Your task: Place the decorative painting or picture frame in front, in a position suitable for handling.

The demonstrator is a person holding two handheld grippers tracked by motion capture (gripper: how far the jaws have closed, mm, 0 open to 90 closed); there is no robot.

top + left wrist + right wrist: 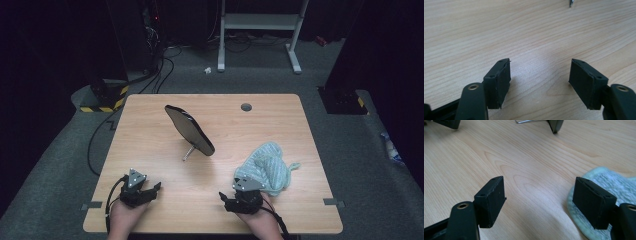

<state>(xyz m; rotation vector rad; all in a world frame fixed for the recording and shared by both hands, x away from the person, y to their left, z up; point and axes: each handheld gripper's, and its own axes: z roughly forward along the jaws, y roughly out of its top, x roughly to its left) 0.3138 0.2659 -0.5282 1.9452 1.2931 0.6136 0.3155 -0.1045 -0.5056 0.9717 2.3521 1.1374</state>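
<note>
A black oval panel (190, 130), like a small table mirror, stands tilted on a thin metal prop (188, 153) mid-table. A pale teal cloth (265, 167) lies bunched at the right. My left gripper (150, 191) rests near the front left edge, open, with bare wood between its jaws (540, 66). The prop's metal tip (571, 3) shows far ahead of it. My right gripper (231, 196) sits near the front edge just left of the cloth. It is open (539, 185), and its right fingertip (594, 200) is over the edge of the cloth (609, 182).
The wooden table (150, 115) has a round cable hole (246, 106) at the back. The panel's lower edge (555, 125) and the left gripper (447, 123) lie ahead of the right gripper. Grey carpet, cables and a white frame (260, 22) lie beyond the table.
</note>
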